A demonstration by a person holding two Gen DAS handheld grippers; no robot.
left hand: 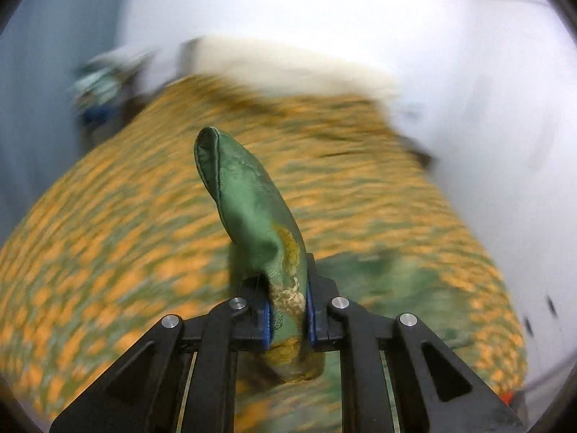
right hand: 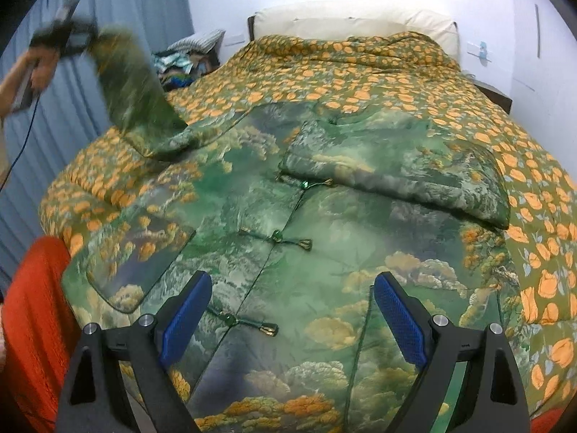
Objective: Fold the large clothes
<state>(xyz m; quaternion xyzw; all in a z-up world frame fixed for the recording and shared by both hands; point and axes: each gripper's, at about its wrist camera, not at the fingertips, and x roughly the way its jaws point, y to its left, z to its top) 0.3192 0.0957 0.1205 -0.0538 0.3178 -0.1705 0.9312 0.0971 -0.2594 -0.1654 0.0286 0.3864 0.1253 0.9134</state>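
A large green jacket [right hand: 288, 245] with a landscape print and knot buttons lies front-up on the bed. Its right sleeve [right hand: 396, 166] is folded across the chest. My left gripper [left hand: 286, 310] is shut on the cuff of the left sleeve [left hand: 249, 209], which sticks up between the jaws. In the right wrist view that gripper [right hand: 68, 36] is raised at the upper left with the sleeve [right hand: 140, 108] hanging from it, blurred. My right gripper [right hand: 292, 314] is open and empty, just above the jacket's lower front.
The bed carries a green quilt with orange flowers [right hand: 360, 72]. Cream pillows [right hand: 353, 21] lie at the head. A pile of clothes [right hand: 187, 57] sits at the far left of the bed by a grey curtain [right hand: 108, 0]. Orange cloth [right hand: 36, 306] shows at lower left.
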